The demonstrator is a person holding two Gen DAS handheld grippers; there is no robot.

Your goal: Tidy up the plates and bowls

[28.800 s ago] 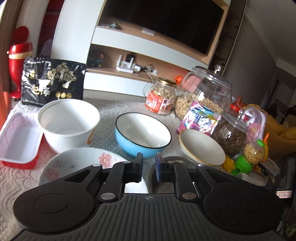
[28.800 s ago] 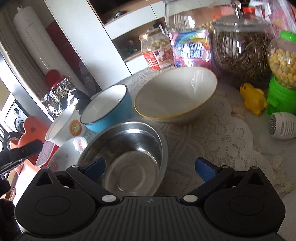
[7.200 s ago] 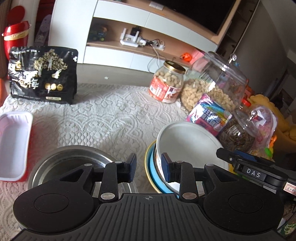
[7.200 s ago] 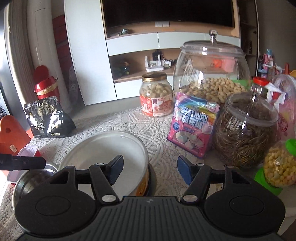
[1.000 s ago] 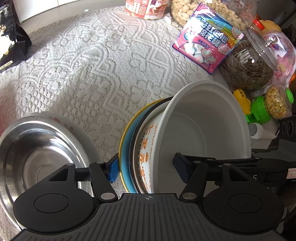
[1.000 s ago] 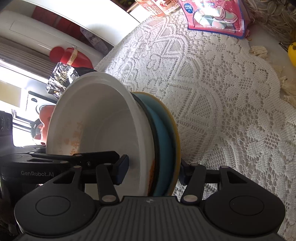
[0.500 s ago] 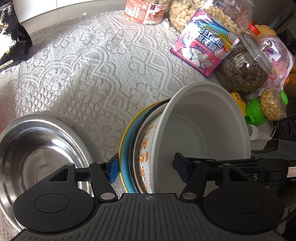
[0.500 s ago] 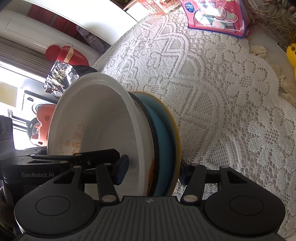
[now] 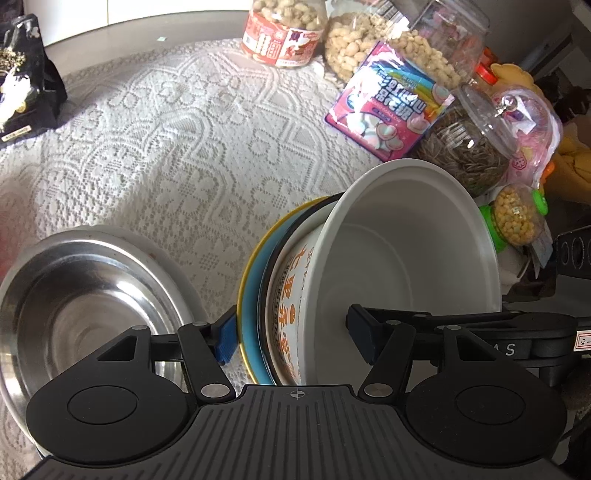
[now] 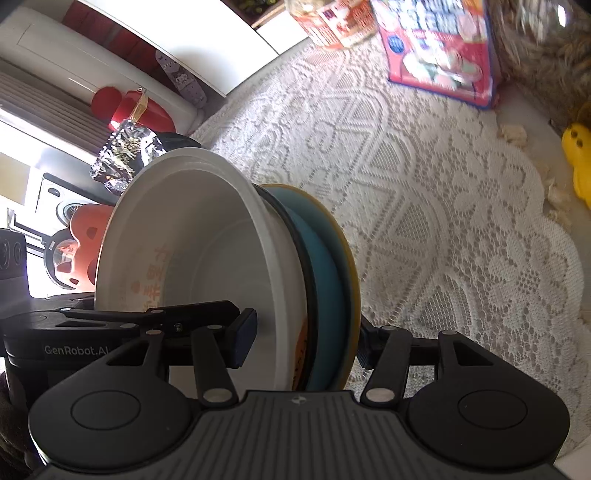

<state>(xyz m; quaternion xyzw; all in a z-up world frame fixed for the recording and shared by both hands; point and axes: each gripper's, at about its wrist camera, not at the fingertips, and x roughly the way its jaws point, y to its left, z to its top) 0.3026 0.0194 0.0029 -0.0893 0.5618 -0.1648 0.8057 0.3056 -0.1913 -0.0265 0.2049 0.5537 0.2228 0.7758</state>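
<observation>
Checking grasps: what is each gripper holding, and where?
Both the left gripper and right gripper clamp the nested bowl stack across its rim wall, on opposite sides.

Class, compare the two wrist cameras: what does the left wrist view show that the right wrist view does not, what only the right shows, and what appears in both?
Left only: the steel bowl on the cloth, the peanut jar.

Right only: the yellow duck toy, the red bottle.

Both: the nested bowl stack, clamped at its rim by the left tongs and right tongs, the lace tablecloth, the pink candy bag.
</observation>
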